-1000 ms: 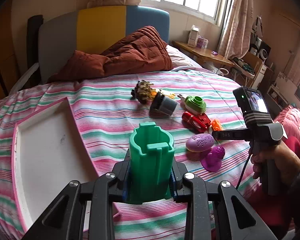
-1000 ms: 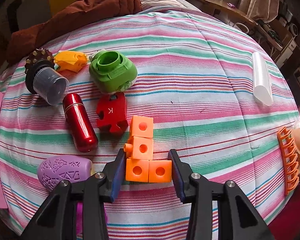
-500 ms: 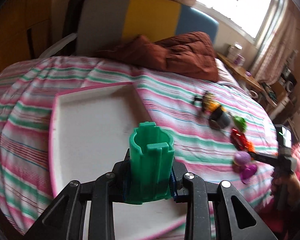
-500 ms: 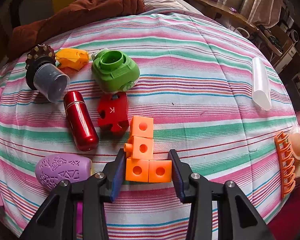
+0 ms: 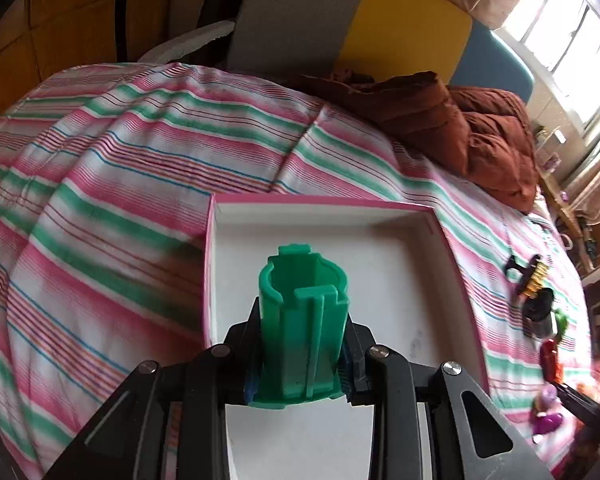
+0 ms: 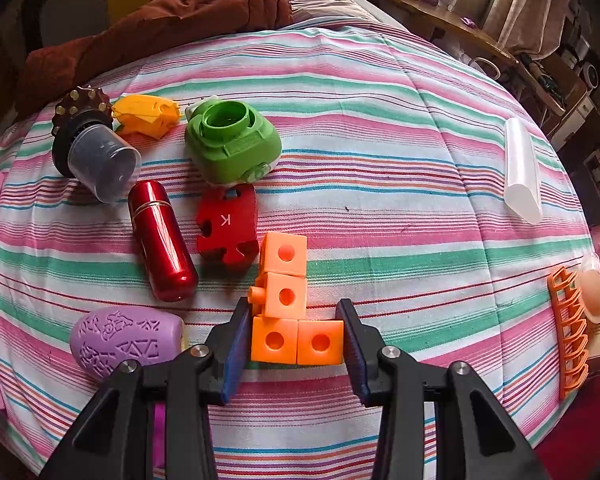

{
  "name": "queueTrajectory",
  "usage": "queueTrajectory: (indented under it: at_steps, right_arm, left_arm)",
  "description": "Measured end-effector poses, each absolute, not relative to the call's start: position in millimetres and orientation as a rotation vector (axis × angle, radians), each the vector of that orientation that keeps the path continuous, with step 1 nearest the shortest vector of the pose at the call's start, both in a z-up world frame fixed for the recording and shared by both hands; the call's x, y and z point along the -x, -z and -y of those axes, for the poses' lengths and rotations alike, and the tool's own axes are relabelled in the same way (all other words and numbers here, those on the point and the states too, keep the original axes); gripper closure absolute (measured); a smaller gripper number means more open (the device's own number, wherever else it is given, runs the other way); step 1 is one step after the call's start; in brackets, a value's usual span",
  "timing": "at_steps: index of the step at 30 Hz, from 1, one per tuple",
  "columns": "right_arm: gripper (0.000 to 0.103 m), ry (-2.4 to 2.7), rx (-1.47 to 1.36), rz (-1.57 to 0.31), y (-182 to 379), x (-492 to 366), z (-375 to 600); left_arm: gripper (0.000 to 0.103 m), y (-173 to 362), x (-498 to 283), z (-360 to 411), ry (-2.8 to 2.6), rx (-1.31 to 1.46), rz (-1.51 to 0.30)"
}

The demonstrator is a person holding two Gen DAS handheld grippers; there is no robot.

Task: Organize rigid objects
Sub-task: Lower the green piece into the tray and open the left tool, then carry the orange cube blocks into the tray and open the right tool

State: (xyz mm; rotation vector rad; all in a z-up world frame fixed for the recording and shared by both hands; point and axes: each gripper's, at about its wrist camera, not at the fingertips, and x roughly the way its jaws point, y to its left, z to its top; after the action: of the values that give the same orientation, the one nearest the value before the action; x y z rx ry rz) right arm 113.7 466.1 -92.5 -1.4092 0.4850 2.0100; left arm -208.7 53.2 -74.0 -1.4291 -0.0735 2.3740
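Observation:
My left gripper [image 5: 303, 354] is shut on a green plastic holder [image 5: 302, 320] and holds it upright over the white tray with a pink rim [image 5: 400, 256]. My right gripper [image 6: 294, 344] has its jaws around the bottom row of an orange cube block piece [image 6: 288, 304] lying on the striped bedspread; the pads touch or nearly touch its sides. Near it lie a red cylinder [image 6: 162, 240], a red puzzle piece [image 6: 228, 224], a green round part [image 6: 232, 144], a purple egg shape [image 6: 124, 338], a grey cup [image 6: 104, 168] and a yellow piece [image 6: 146, 114].
A brown blanket [image 5: 460, 128] lies at the head of the bed. A white tube [image 6: 522, 172] and an orange comb-like clip [image 6: 570, 336] lie at the right side of the bed. The toy pile shows at the right edge of the left wrist view [image 5: 544, 320].
My left gripper has swung left with the green holder, from over the bedspread to over the tray. My right gripper has stayed around the orange block piece.

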Motion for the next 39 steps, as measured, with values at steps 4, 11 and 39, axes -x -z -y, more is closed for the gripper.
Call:
queueTrajectory:
  at_steps: [4,11,39]
  right_arm:
    - [0.061,-2.009,1.41,-0.484,92,-114,-466]
    - [0.061,-2.009,1.41,-0.481,92,-114,-466]
    - [0.061,-2.001,1.405,-0.467,89,-113,-462]
  left_arm:
    - [0.067,83,226,-53,-2.372,1.492,0.093]
    - [0.055,67,205,-40,-2.423,1.418,0.12]
    - [0.038,31,24,-48,-2.499,1.155,-0.179]
